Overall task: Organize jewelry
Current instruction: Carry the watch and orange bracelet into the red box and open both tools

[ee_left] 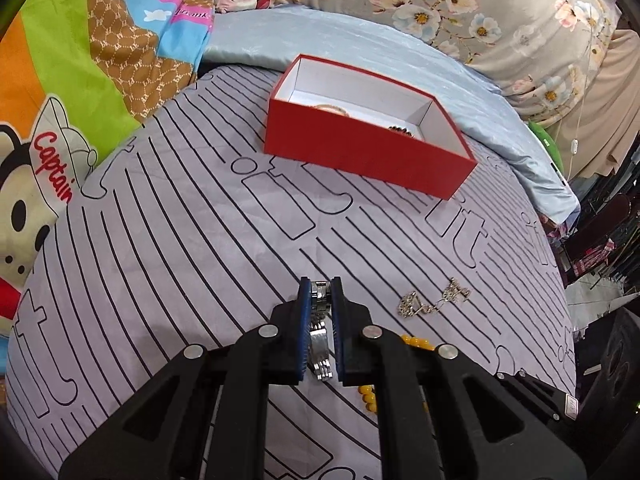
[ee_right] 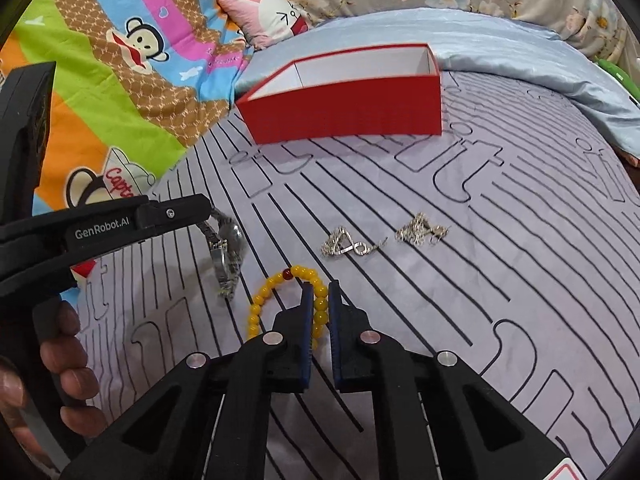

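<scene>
My left gripper (ee_left: 320, 286) is shut on a silver metal watch (ee_left: 320, 332), whose band hangs down between the pads; it also shows in the right wrist view (ee_right: 228, 252), lifted just off the bedsheet. My right gripper (ee_right: 321, 290) is shut on a yellow bead bracelet (ee_right: 276, 292) that lies on the sheet. An open red box (ee_left: 360, 148) with a white inside stands further back and holds a pinkish bangle (ee_left: 332, 109) and a dark bead bracelet (ee_left: 402, 130). Two silver chain pieces (ee_right: 348, 245) (ee_right: 420, 233) lie on the sheet to the right.
The grey striped bedsheet (ee_right: 480, 300) covers the bed. A colourful cartoon quilt (ee_right: 120, 80) lies at the left, a light blue blanket (ee_right: 500, 48) behind the box, a pink pillow (ee_right: 272, 16) at the back. The bed edge drops off at the right (ee_left: 568, 280).
</scene>
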Demonstrator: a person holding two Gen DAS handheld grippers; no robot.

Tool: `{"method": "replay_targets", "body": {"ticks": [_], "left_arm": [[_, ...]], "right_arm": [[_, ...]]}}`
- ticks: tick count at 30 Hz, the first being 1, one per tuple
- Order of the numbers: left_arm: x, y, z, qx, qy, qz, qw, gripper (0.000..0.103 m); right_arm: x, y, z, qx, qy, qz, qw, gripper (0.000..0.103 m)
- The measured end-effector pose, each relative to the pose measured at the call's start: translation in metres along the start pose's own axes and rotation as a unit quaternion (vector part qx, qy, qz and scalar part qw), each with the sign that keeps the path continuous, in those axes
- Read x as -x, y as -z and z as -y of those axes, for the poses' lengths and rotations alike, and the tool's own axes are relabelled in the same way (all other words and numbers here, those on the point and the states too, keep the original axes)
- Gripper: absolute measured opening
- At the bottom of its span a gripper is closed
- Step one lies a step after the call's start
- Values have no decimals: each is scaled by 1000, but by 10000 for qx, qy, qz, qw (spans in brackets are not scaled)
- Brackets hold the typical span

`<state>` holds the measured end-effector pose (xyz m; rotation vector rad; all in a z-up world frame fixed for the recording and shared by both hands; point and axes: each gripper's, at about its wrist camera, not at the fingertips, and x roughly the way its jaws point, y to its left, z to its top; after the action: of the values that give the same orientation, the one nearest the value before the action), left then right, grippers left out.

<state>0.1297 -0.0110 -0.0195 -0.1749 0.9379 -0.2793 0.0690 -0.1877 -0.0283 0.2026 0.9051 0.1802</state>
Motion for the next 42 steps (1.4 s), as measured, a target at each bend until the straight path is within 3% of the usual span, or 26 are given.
{"method": "replay_targets", "body": {"ticks": [17, 22, 31, 42], "left_arm": [[46, -43, 8, -197, 355, 400, 9984, 9], [53, -64, 14, -352, 288, 585, 9973, 9], [42, -112, 29, -507, 213, 828, 9951, 9], [-2, -182, 39, -557, -23, 1053, 9929, 9]], "right_arm": [[55, -47, 16, -154, -144, 699, 9973, 6], [60, -68, 23, -124, -121, 873, 9960, 6], [51, -124, 41, -133, -100, 1115, 9936, 6], [5, -201, 62, -235, -118, 1141, 9931, 6]]}}
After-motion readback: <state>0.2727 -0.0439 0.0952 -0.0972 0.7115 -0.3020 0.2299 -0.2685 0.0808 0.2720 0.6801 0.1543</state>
